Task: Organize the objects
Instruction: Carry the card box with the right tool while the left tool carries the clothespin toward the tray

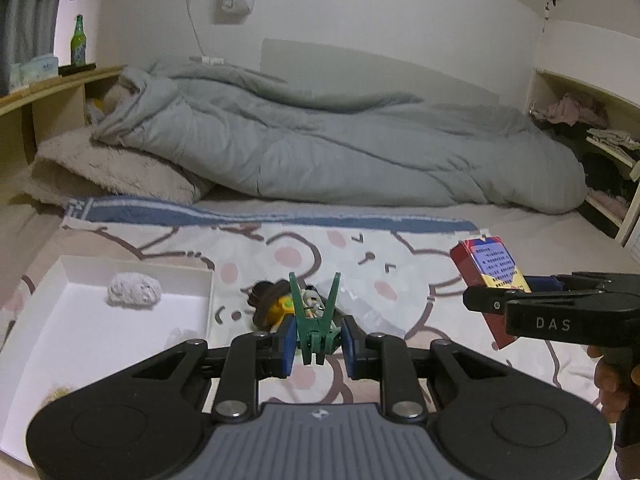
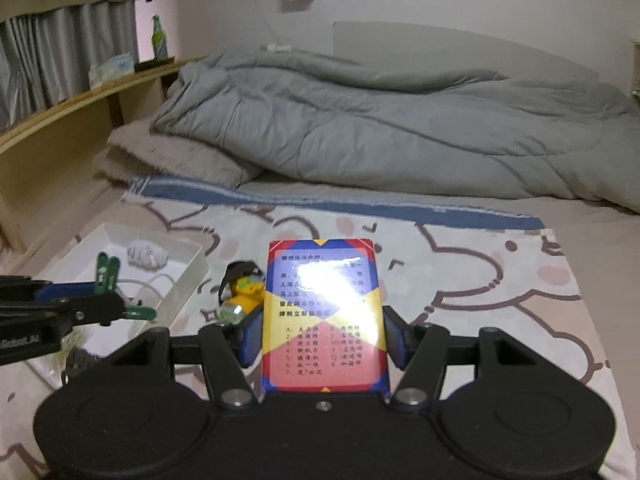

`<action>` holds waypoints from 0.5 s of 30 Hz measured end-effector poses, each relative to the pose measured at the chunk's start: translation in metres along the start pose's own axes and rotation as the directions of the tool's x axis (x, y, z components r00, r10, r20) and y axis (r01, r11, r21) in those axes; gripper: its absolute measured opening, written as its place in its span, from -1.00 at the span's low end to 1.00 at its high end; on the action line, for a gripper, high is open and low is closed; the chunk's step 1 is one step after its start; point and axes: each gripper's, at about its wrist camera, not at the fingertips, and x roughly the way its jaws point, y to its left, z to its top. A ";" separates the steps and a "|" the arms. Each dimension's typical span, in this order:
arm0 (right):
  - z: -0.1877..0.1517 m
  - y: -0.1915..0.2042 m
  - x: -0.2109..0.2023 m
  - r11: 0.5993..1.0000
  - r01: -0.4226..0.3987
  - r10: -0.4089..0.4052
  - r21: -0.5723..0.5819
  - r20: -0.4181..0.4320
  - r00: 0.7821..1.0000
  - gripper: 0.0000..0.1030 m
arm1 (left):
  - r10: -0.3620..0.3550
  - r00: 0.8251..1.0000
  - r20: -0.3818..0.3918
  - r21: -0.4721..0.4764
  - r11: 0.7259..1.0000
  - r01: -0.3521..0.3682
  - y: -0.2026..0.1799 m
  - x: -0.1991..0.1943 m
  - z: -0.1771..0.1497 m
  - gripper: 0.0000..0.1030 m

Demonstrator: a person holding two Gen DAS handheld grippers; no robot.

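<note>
My left gripper (image 1: pixel 319 338) is shut on a green clothespin (image 1: pixel 318 320), held above the cartoon-print cloth (image 1: pixel 360 264); the clothespin also shows in the right wrist view (image 2: pixel 108 276). My right gripper (image 2: pixel 322 340) is shut on a red, blue and yellow card box (image 2: pixel 324 312), which also shows at the right of the left wrist view (image 1: pixel 490 276). A white tray (image 1: pixel 188 276) at the left holds a grey yarn ball (image 1: pixel 134 290). A yellow toy with a dark hat (image 1: pixel 272 304) lies on the cloth by the tray.
A grey duvet (image 1: pixel 340 152) and a beige pillow (image 1: pixel 108 168) fill the back of the bed. A wooden shelf at the left carries a green bottle (image 1: pixel 79 40) and tissue packs. Shelves with clothes (image 1: pixel 576 112) stand at the right.
</note>
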 end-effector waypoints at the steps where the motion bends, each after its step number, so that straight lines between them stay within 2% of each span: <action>1: 0.001 0.000 -0.001 1.000 0.004 -0.004 0.005 0.007 1.000 0.18 | 0.002 1.000 0.006 -0.002 1.000 -0.002 0.001 -0.002 0.001 -0.52; 15: 0.010 0.022 0.000 1.000 -0.015 0.015 -0.009 0.062 0.998 0.18 | 0.067 0.997 0.028 -0.046 0.997 -0.065 0.034 -0.010 0.007 -0.51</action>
